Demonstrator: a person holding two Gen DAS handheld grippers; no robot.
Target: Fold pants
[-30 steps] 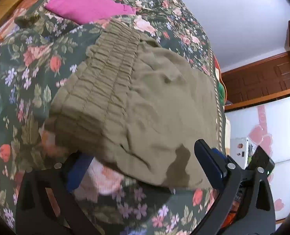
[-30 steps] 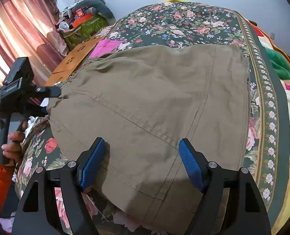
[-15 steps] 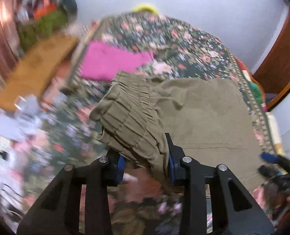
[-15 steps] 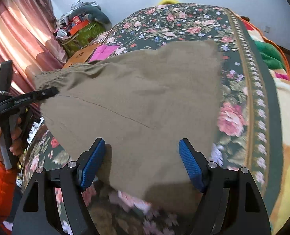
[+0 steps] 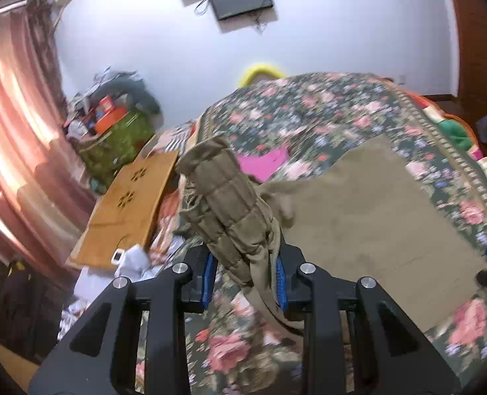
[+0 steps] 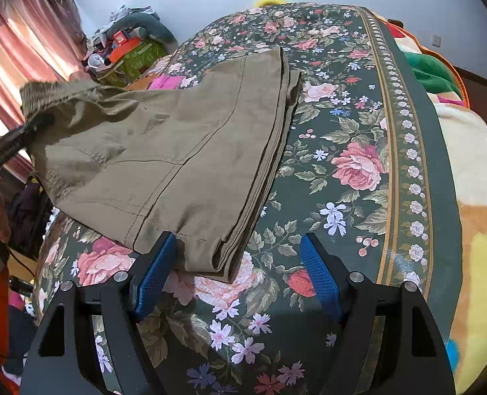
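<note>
Olive-khaki pants lie folded lengthwise on the floral bedspread. My left gripper is shut on the elastic waistband, which it holds lifted above the bed's left side. The pants also show in the left wrist view, stretched flat to the right. My right gripper is open just above the bed. Its left blue pad touches the hem end of the pants. The left gripper also shows in the right wrist view at the far left, under the raised waistband.
A pink garment lies on the bed behind the pants. A wooden board and a green bag of clutter stand left of the bed. Pink curtains hang at the left. Colourful blankets lie along the bed's right edge.
My left gripper has shut on the waistband and lifted it up and leftward. The pants have slid left on the bed. My right gripper stays open at the hem end.
</note>
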